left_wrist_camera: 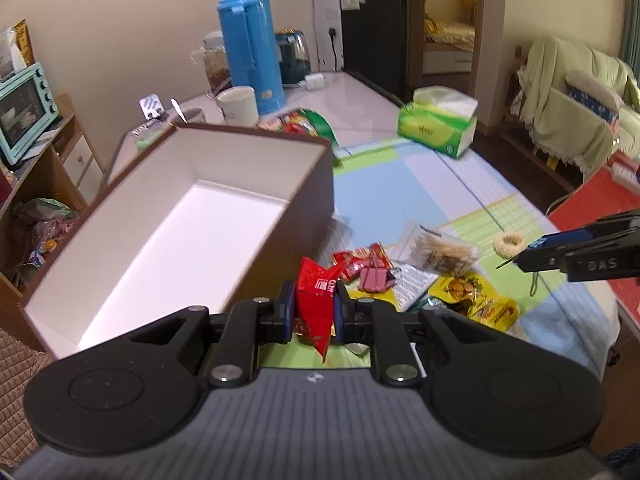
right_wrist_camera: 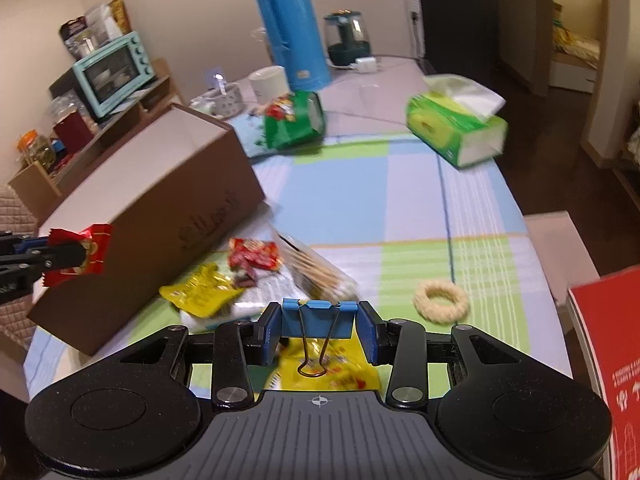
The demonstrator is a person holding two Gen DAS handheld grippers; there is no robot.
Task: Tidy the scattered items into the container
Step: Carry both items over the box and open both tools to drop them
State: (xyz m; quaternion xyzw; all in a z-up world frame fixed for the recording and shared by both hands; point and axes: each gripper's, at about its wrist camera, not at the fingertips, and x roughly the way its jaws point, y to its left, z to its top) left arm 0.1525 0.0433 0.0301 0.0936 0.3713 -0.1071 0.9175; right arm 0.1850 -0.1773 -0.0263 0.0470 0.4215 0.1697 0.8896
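My left gripper (left_wrist_camera: 314, 310) is shut on a red snack packet (left_wrist_camera: 316, 300), held above the cloth just right of the brown box (left_wrist_camera: 316, 184), whose white inside shows nothing in it. From the right wrist view that packet (right_wrist_camera: 86, 254) hangs at the left edge in front of the box wall (right_wrist_camera: 160, 208). My right gripper (right_wrist_camera: 320, 326) is shut on a blue binder clip (right_wrist_camera: 318, 320), raised over a yellow packet (right_wrist_camera: 332, 368). On the cloth lie another yellow packet (right_wrist_camera: 200, 294), a red packet (right_wrist_camera: 254, 258), a clear bag of sticks (right_wrist_camera: 320, 276) and a cream hair ring (right_wrist_camera: 440, 302).
A green tissue box (right_wrist_camera: 456, 130), a green snack bag (right_wrist_camera: 294, 120), a blue thermos (right_wrist_camera: 292, 28), a white mug (right_wrist_camera: 268, 80) and a kettle (right_wrist_camera: 346, 38) stand at the table's far end. A red box (right_wrist_camera: 608, 360) sits at the right edge.
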